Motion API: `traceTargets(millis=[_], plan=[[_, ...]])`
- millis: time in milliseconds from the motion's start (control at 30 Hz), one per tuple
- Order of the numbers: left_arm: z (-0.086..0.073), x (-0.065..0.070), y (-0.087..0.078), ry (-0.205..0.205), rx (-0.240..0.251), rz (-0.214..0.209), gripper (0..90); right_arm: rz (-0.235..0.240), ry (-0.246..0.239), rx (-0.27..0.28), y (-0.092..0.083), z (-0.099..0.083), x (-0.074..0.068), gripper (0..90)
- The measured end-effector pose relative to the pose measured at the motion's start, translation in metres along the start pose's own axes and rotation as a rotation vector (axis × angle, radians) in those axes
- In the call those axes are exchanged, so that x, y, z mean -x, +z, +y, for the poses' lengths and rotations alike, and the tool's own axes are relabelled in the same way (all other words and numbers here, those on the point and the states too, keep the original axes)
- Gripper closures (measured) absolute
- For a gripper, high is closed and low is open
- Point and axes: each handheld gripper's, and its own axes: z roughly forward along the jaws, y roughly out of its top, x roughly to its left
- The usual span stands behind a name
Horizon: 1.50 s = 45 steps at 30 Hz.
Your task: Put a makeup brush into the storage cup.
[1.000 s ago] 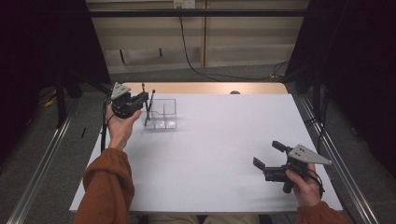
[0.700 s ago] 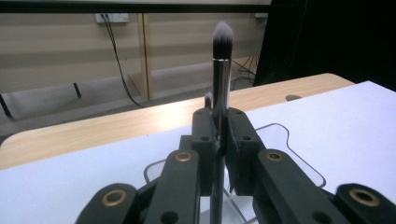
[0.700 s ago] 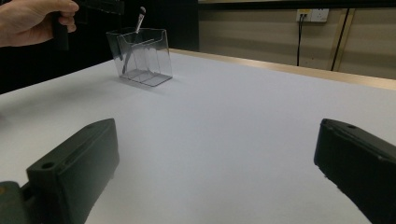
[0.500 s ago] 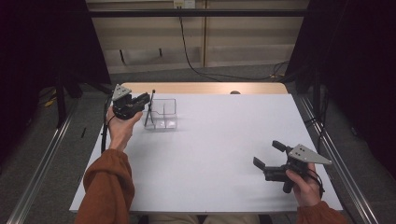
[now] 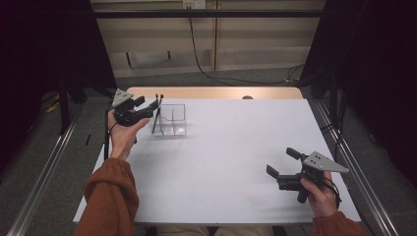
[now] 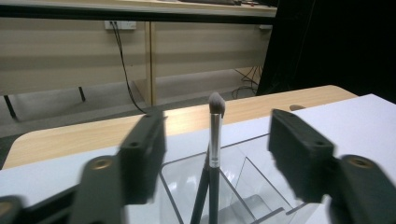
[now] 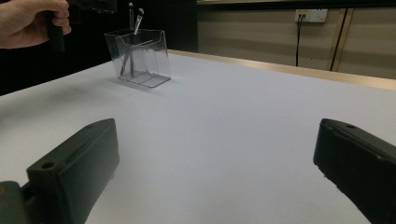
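Stood nearly upright in the clear plastic compartmented holder [image 5: 171, 119], leaning slightly: two slim black-handled makeup brushes [image 6: 212, 163], bristles up, long axes near vertical. Sat between the left gripper [image 5: 147, 109]'s jaws, untouched; jaws just opened, blurred in the left gripper view. Brush bases cut off below. Right gripper [image 5: 281, 164] spread apart over bare white table [image 5: 236, 147], well away from the holder.
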Motion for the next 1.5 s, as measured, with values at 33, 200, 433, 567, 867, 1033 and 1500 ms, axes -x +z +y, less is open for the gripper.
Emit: traceTargets(millis=[33,200,433,567,867,1033,1500], plan=[[0.001,0.0,-0.002,-0.004,0.001,-0.002,25.3,0.0,-0.001,0.0,0.0,0.0,0.0,0.0],[0.003,0.002,-0.009,-0.004,0.004,-0.015,15.2,0.0,0.003,0.005,0.002,0.0,0.002,0.0],[0.004,0.008,-0.02,-0.002,0.026,-0.028,6.5,0.01,-0.004,0.01,0.004,0.001,0.001,0.0],[0.002,0.009,-0.028,0.01,0.043,-0.059,3.1,0.008,-0.003,0.007,0.005,0.001,0.001,0.0],[0.004,0.021,-0.043,0.008,0.066,-0.099,2.4,0.004,-0.001,0.014,0.006,0.002,0.0,0.0],[-0.001,0.025,-0.048,0.058,0.051,-0.1,2.6,0.002,-0.002,0.012,0.005,0.002,0.0,0.0],[-0.011,0.038,-0.071,0.067,0.059,-0.088,3.7,-0.002,-0.008,0.015,0.004,0.002,-0.001,0.0]])
